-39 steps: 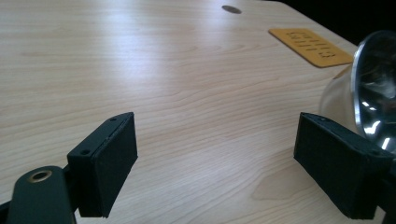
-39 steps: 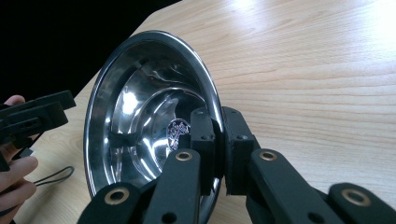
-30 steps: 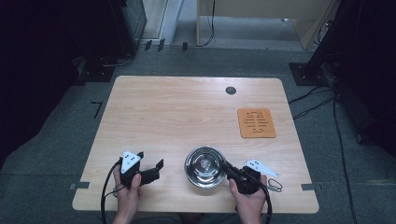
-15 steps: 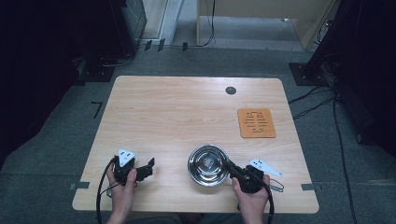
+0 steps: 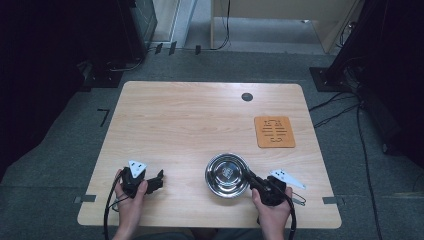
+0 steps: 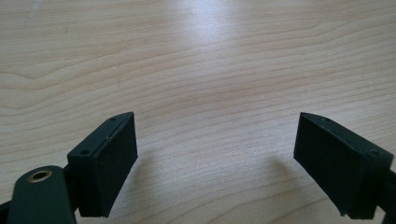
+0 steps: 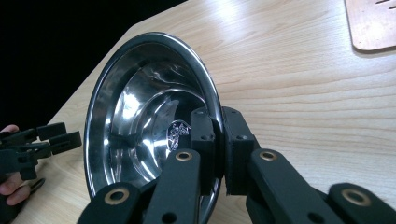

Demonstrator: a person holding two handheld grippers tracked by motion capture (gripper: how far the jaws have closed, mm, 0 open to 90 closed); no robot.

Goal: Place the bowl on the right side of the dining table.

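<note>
High view: A stainless steel bowl (image 5: 227, 174) is seen on the wooden table (image 5: 200, 125), near the front edge and right of centre. The right gripper (image 5: 248, 176) is held at the bowl's right rim, its body lying toward the table's front right. The left gripper (image 5: 159, 179) is held low over bare wood, well apart from the bowl, to its left. A brown slotted trivet (image 5: 274, 131) lies behind and to the right of the bowl, untouched. A dark round grommet (image 5: 247, 96) is noted near the far edge.

Left gripper view: The jaws are seen spread wide, with nothing between them except bare tabletop (image 6: 201, 70). Nothing is held.

Right gripper view: The jaws are closed tight on the rim of the steel bowl (image 7: 140, 121), one pad inside the wall and one outside. A corner of the trivet (image 7: 371, 23) is seen at the upper right, and the left gripper (image 7: 65, 135) is visible farther off beyond the bowl.

Judgement: The step in hand is taken to be the carrying of the bowl by its rim, the grasp being already made. The trivet is the likely destination, though this cannot be confirmed. The next move would call for a steady lift with the rim grip kept firm, since a smooth, thin metal edge may slip or swing, followed by a level transfer back and to the right.
</note>
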